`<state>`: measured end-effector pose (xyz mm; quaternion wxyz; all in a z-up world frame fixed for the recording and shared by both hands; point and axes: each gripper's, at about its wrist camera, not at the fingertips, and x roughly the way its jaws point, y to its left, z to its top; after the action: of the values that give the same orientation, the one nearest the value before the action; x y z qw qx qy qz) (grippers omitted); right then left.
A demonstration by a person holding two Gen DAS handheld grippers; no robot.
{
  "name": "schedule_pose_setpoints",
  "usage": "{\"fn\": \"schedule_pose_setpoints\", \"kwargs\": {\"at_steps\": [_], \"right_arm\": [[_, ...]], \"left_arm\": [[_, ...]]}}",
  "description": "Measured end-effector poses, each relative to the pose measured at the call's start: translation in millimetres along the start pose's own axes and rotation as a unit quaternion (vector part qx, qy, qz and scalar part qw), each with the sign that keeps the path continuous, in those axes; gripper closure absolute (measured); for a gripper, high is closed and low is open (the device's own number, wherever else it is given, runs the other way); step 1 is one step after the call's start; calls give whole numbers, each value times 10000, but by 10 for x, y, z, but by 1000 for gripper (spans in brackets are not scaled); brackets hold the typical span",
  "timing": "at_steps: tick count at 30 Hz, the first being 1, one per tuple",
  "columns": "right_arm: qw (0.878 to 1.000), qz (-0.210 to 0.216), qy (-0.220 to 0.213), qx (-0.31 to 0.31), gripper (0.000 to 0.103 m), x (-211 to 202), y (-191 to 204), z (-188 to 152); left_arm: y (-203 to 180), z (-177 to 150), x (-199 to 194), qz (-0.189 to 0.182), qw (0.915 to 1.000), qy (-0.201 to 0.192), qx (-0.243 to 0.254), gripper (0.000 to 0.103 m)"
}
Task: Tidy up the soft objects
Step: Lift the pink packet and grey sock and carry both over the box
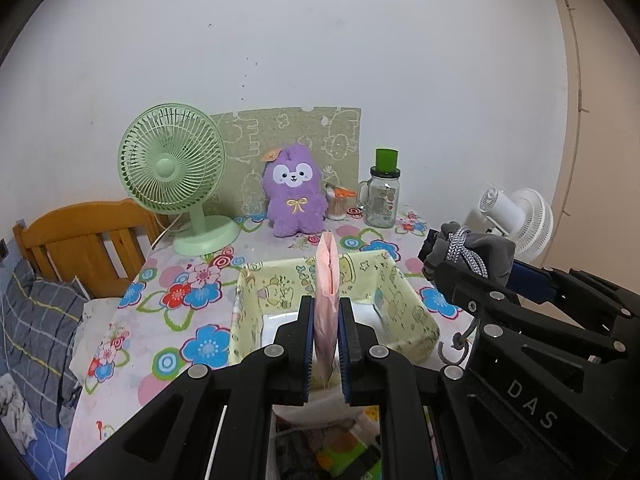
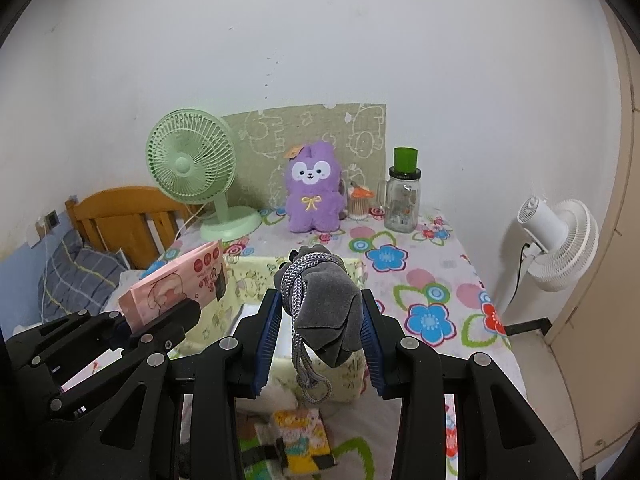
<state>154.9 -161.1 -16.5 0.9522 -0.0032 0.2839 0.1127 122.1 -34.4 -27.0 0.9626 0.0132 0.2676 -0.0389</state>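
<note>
The left hand-held gripper point(image 1: 325, 344) is pinching a flat pink soft pack point(image 1: 327, 288), held on edge and upright between its pads. The right hand-held gripper point(image 2: 320, 332) is clamped on a grey drawstring pouch point(image 2: 326, 312) whose cord dangles below. Both hover over the pale yellow fabric bin point(image 1: 404, 300), which sits on the flower-printed tabletop point(image 1: 188, 304) towards its near edge.

The step in hand looks like carrying both soft things to the bin. The next move probably calls for lowering each one past the floppy rim and letting go inside, one at a time, so that the two tools do not knock each other.

The bin's floor shows white in the left view; I cannot tell whether anything lies in it. By the far edge stand a purple plush point(image 1: 294, 192), a green fan point(image 1: 174, 168) and a glass jar point(image 1: 382, 200) with a green cup on its lid; the jar's contents cannot be made out.
</note>
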Motion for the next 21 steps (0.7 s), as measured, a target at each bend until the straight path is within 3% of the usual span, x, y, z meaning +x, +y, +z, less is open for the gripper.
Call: {"fn": "schedule_pose_setpoints", "kwargs": {"at_steps": [11,21], "right_arm": [[9998,83,115,136,61,444,-112,173],[9984,116,406,363,61,975,-185,172]], "left_arm": [[46,164,414,53,9999,138,-37,95],[124,130,931,133,9982,544,-212,95]]}}
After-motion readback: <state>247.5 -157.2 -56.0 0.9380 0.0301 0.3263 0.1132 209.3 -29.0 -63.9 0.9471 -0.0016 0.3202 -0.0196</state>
